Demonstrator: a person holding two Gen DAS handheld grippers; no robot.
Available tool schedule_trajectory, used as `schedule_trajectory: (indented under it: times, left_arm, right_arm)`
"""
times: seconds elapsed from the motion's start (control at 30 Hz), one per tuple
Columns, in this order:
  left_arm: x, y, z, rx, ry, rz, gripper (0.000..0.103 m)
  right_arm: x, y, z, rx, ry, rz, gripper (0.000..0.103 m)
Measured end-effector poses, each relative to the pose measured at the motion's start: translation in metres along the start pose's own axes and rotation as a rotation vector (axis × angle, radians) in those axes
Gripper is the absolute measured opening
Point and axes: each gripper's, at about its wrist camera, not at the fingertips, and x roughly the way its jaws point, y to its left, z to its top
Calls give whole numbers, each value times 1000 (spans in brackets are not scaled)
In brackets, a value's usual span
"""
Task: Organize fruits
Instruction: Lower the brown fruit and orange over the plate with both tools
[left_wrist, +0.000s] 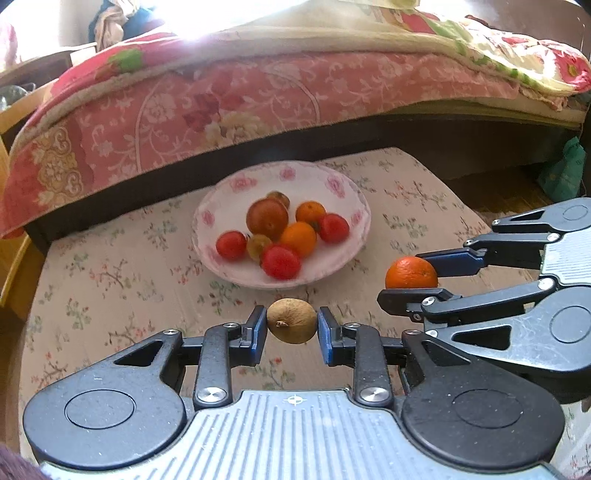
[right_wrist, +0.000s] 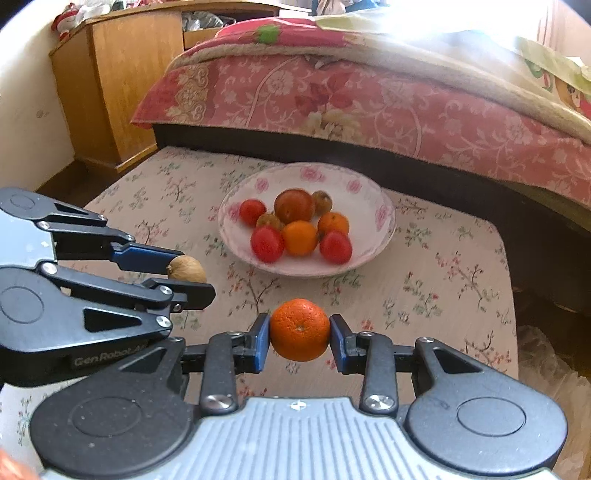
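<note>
White "GenRobot" lettering, left gripper (right_wrist: 192, 275)

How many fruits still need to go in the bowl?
Mostly done: the bowl already holds eight or so fruits. In hand: the left gripper pinches a brown fruit, the right gripper an orange. Left: dropping those two in. No other loose fruit shows.

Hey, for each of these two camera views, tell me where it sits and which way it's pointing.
Left wrist view: sits on the left gripper, looks forward at the bowl; its fingers grip a brown fruit, right gripper at the right edge.
Right wrist view: sits on the right gripper, faces the same bowl; its fingers grip an orange, left gripper at the left edge.
Shared: bowl, table, bed, both grippers.
</note>
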Motion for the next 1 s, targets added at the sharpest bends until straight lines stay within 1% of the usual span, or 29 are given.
schedule_trajectory:
  times: [0.13, 0.37, 0.73, 1.0]
  left_arm:
    - [4, 7, 11, -21, -15, 7, 36]
    - [18, 13, 33, -18, -38, 16, 36]
    - [53, 25, 63, -27, -55, 50, 36]
    - [75, 28, 73, -13, -52, 68, 36]
  right_arm:
    - [2, -2, 12, 3, -25, 4, 38]
    - [13, -12, 32, 2, -53, -16, 38]
    - [49, -31, 62, 7, -67, -30, 38]
    - [73, -41, 71, -1, -72, -34, 38]
